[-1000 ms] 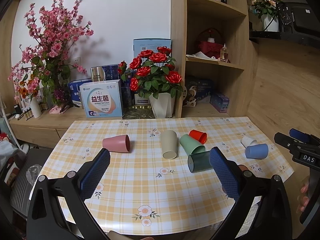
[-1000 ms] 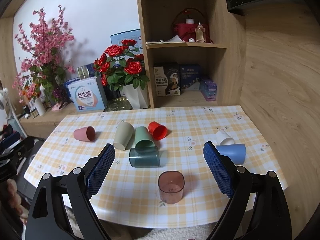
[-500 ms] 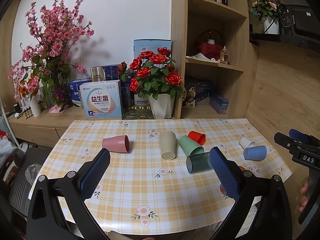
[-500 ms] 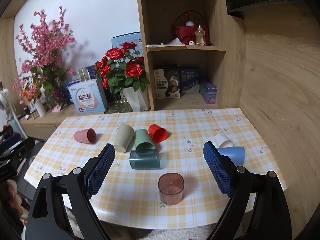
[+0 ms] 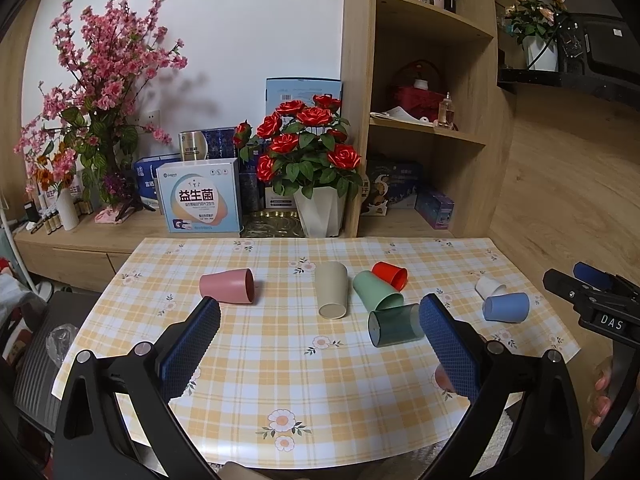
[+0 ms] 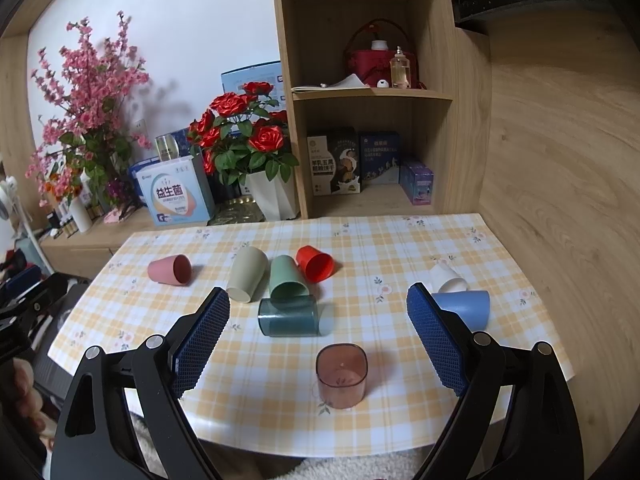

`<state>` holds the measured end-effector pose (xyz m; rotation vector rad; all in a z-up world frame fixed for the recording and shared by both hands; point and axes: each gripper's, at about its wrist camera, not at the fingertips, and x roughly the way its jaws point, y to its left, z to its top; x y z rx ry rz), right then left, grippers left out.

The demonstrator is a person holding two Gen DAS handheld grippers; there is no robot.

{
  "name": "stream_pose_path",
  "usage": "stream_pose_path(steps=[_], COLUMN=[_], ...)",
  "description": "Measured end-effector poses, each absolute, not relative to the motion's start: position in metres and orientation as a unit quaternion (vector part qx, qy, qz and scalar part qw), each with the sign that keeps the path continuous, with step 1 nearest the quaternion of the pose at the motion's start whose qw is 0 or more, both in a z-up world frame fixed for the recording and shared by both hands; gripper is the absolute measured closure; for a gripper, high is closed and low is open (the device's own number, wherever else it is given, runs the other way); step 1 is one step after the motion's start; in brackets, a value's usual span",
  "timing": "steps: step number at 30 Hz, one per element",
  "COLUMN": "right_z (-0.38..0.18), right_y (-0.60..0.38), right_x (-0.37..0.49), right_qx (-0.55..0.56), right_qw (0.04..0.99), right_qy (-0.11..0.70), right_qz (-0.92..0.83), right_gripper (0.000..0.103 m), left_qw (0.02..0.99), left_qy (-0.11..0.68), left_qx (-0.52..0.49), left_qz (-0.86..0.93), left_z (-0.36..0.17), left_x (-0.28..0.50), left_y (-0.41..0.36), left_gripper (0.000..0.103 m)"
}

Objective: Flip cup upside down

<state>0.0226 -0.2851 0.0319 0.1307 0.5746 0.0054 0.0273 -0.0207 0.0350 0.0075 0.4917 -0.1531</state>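
Right wrist view gives me what the left one nearly hides: a translucent brown cup (image 6: 341, 376) standing upright, mouth up, near the front edge of the checked table (image 6: 400, 240), with nothing in it that I can see. In the left wrist view only a sliver of it shows behind my finger. My right gripper (image 6: 318, 338) is spread wide and holds nothing; my left gripper (image 5: 318, 346) is likewise wide apart and bare. The other cups all lie on their sides: pink cup (image 6: 170, 269), beige cup (image 6: 246, 273), green cup (image 6: 287, 277), red cup (image 6: 315, 263), dark teal cup (image 6: 289, 316), white cup (image 6: 445, 277), blue cup (image 6: 464, 308).
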Motion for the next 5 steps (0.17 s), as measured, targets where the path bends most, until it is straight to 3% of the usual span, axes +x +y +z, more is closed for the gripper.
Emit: stream_pose_path(steps=[5], right_z=[0.0246], right_y=[-0.2878], right_x=[0.0256], right_qx=[0.071], right_qw=[0.955], right_qy=[0.288], right_qz=[-0.001], right_gripper=[0.016], left_qw=[0.967], left_qy=[0.238], left_qx=[-0.009], left_qz=[-0.088], left_z=[0.0298], left_x=[0.0277], left_y=[-0.0183], left_gripper=[0.006])
